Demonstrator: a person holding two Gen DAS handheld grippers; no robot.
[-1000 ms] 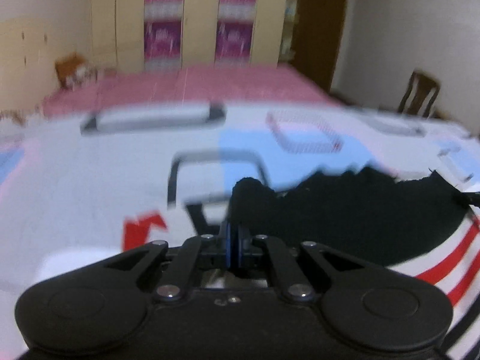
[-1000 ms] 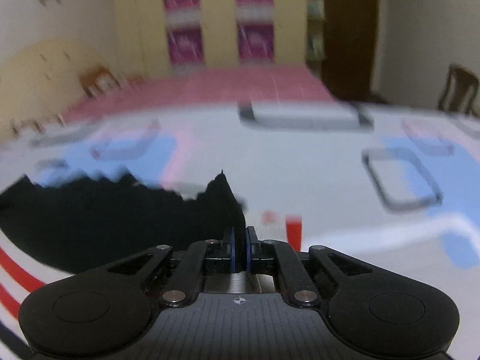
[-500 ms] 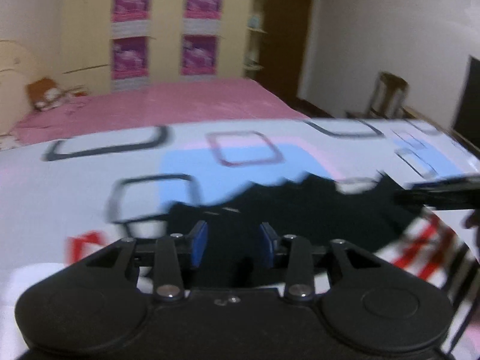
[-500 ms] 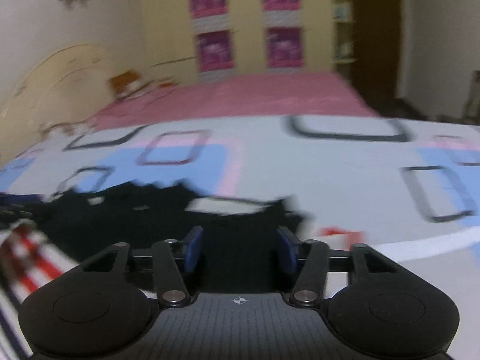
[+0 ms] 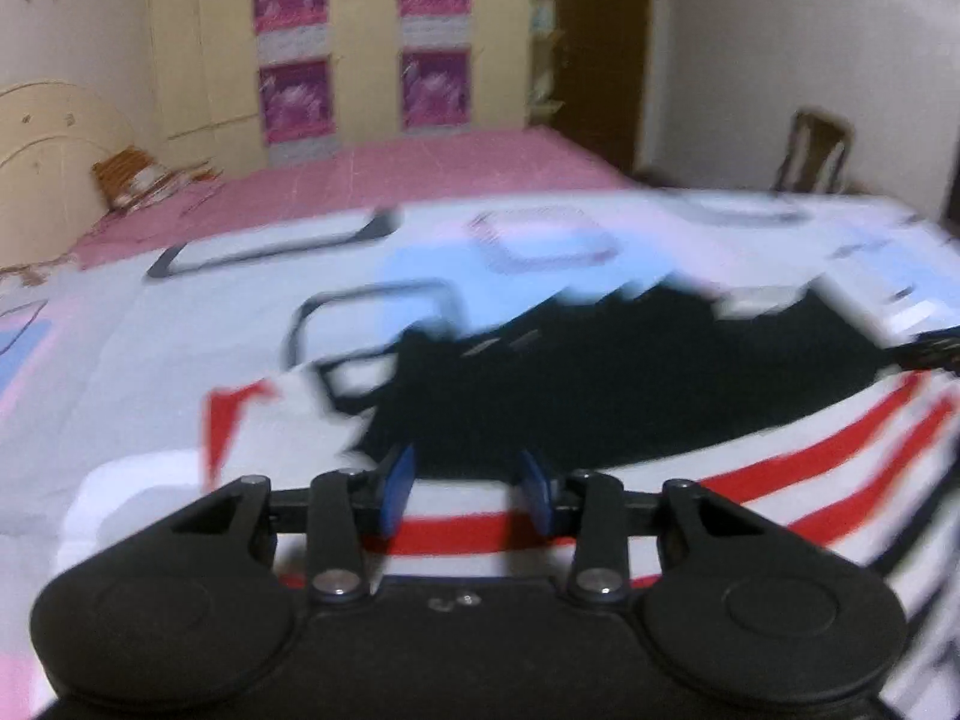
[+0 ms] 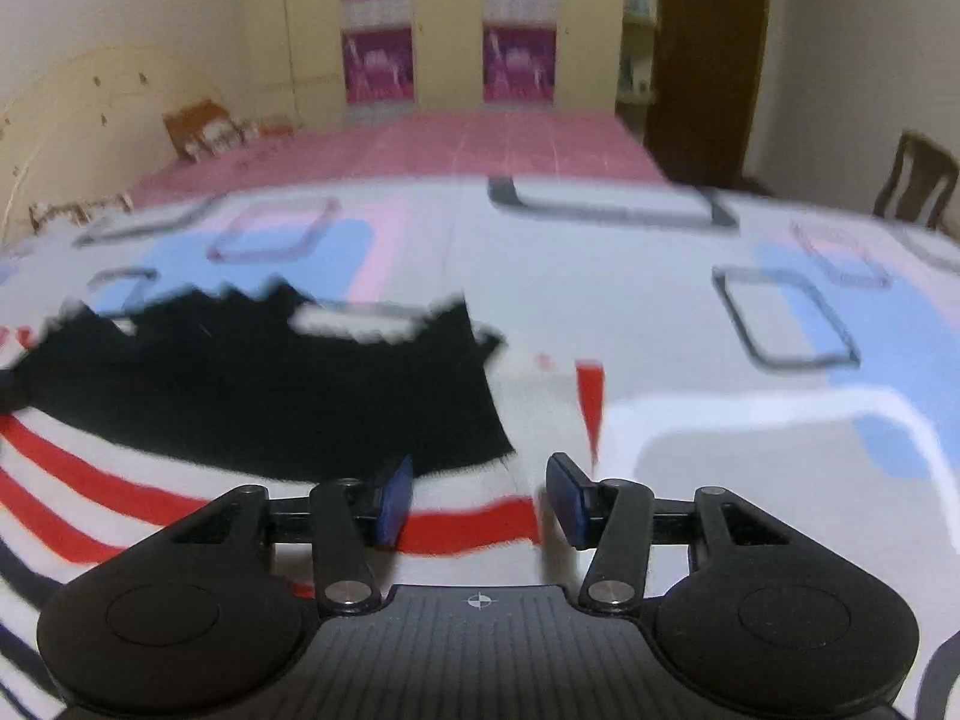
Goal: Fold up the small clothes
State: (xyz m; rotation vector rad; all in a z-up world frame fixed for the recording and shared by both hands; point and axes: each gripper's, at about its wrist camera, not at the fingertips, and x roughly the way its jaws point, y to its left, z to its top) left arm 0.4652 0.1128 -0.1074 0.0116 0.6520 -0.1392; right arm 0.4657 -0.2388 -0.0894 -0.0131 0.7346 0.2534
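The patterned bedspread (image 5: 180, 360) carries the striped garment (image 6: 180, 510) centrally, its black portion (image 6: 270, 396) laid on the far side. One fold appears complete; more probably remain. Left gripper (image 5: 465, 489) and right gripper (image 6: 480, 495): jaws parted, holding nothing.

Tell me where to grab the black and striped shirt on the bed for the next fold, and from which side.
Probably the near striped hem of the shirt. It lies flat on the bed, and that edge sits just ahead of both open grippers, left and right. Come in low from the near side, one gripper per hem corner; the right-hand edge shows clearly. Blur hides finer creases.
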